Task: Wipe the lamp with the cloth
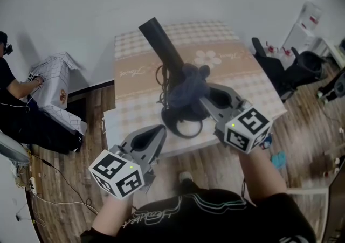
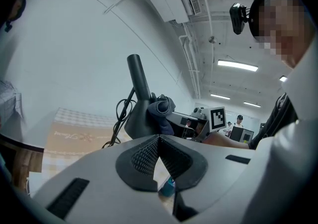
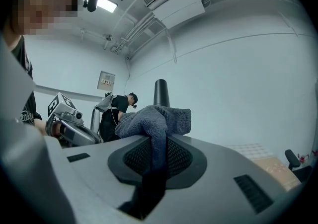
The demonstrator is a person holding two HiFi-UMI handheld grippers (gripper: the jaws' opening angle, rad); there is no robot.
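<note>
A black lamp [image 1: 167, 53] stands on the table, its stem leaning toward the far left above a ring-shaped base [image 1: 180, 123]. A dark grey cloth [image 1: 188, 83] is bunched against the stem. My right gripper [image 1: 204, 99] is shut on the cloth, which pokes out between the jaws as the cloth [image 3: 154, 121], with the lamp stem [image 3: 161, 93] just behind it. My left gripper [image 1: 160, 131] hangs near the table's front edge, shut and holding nothing. In the left gripper view, the left gripper [image 2: 159, 139] points at the lamp [image 2: 140, 101] and cloth [image 2: 161, 106].
The table [image 1: 242, 69] wears a checked beige cover. The lamp's black cable [image 1: 160, 75] loops beside the stem. A person [image 1: 16, 107] sits by white boxes [image 1: 54, 83] at the left. A black chair [image 1: 280, 72] and clutter stand at the right. Another person [image 3: 112, 111] stands across the room.
</note>
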